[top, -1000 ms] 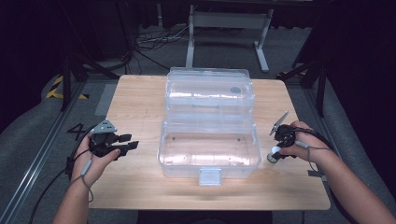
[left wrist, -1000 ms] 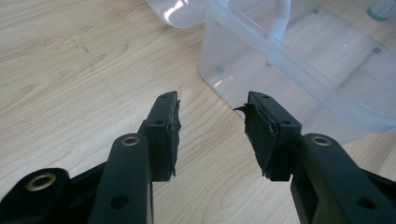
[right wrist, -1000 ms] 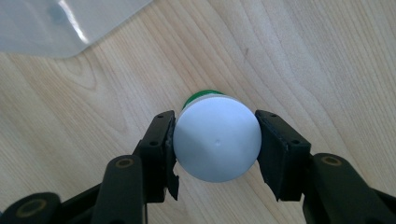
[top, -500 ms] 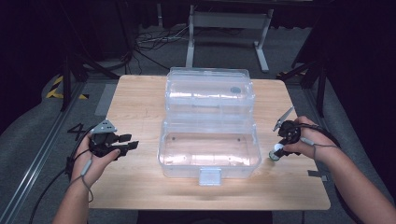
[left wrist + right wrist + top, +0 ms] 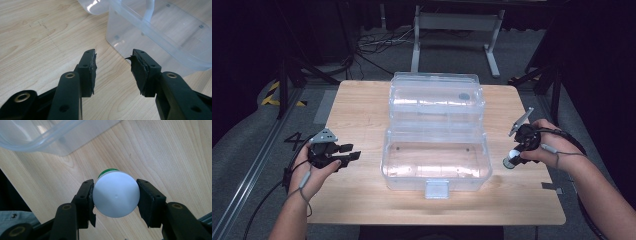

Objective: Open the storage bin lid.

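Right now a small bottle (image 5: pixel 115 197) with a white cap and a bit of green showing behind it sits clamped between the two black jaws of the right gripper (image 5: pixel 115 196), both pads pressed against the sides of the round cap. In the high view the bottle (image 5: pixel 511 160) hangs from the lower end of that gripper (image 5: pixel 513 158) near the right edge of the table (image 5: pixel 362 105), just beside the right end of the clear plastic box (image 5: pixel 436 160) and apart from it. From the right gripper view the bottle appears lifted off the wood, with a corner of the box (image 5: pixel 37 137) above and to the left of it. The person's right hand (image 5: pixel 546 146) wraps the gripper body, and a cable trails back along the forearm.

The box stands in the middle of the table, open, its lid (image 5: pixel 437 100) lying back toward the far edge and its latch facing the near edge. I can see nothing lying inside the near half.

Over by the left edge, the left gripper (image 5: pixel 348 155) is held in the left hand (image 5: pixel 312 167), pointing toward the box. Its jaws stand fairly wide with only bare wood between them (image 5: pixel 113 71), close to the box corner (image 5: pixel 120 40) but not touching it.
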`<state>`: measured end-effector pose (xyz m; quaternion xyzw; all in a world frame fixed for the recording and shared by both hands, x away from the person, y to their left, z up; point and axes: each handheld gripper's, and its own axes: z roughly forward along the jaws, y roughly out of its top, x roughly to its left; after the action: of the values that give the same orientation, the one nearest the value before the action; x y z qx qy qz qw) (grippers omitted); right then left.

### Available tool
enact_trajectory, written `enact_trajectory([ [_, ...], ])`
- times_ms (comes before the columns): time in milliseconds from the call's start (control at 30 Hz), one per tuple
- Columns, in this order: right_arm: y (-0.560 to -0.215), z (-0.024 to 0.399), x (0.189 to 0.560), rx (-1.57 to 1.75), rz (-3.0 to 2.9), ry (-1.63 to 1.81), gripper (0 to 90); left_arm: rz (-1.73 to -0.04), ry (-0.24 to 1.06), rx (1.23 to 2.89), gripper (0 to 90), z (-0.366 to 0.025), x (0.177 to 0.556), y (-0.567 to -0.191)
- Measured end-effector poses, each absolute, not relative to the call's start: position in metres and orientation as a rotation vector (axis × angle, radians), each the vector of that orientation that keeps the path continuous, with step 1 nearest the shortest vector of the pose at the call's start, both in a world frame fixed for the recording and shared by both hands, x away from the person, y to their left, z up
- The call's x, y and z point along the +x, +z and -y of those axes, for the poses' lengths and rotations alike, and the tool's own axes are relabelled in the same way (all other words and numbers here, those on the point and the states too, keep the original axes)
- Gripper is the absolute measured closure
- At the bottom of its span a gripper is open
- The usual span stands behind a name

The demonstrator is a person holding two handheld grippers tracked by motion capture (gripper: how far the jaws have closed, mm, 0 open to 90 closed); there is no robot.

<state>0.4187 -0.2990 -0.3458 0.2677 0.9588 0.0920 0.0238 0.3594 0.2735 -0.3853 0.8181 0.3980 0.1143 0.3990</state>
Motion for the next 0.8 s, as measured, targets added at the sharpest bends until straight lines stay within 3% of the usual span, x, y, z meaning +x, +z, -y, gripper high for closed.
enact_trajectory([
  [800,-0.302,0.282,0.408,0.741,-2.951,0.307,50.8,-1.009,0.278,2.068,55.9,-0.273,0.359,-0.385],
])
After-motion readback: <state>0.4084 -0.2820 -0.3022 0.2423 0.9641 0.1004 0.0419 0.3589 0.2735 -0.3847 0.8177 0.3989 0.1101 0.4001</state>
